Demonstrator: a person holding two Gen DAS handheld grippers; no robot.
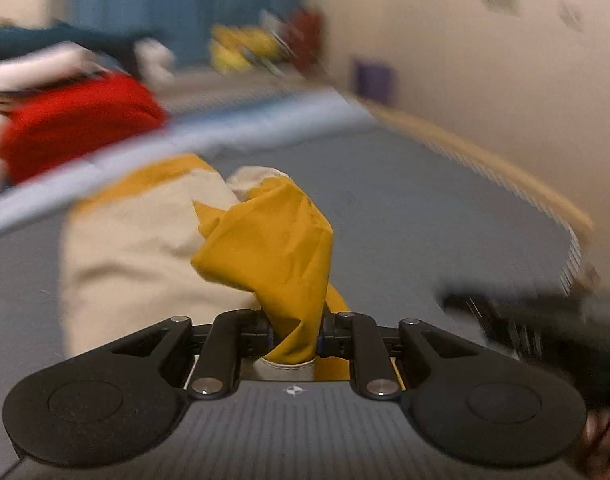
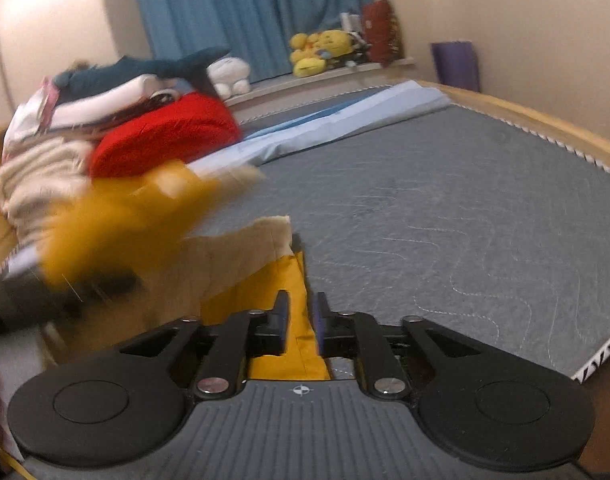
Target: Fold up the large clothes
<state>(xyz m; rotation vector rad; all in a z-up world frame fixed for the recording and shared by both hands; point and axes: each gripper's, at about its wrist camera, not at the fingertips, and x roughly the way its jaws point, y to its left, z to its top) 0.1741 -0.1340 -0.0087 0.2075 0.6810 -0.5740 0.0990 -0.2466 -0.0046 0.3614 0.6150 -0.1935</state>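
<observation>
Left hand-held gripper [image 1: 295, 330] pinching garment [image 1: 273, 248]; right [image 2: 301, 320] prob. too.

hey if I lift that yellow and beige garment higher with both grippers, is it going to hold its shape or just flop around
Probably flop. The garment bunches and twists above the left gripper, which suggests thin, limp cloth. The stretch running off from the right gripper creases and sags toward the mattress, so the unheld middle would likely droop. It looks light, and cloth should not slip easily.
</observation>
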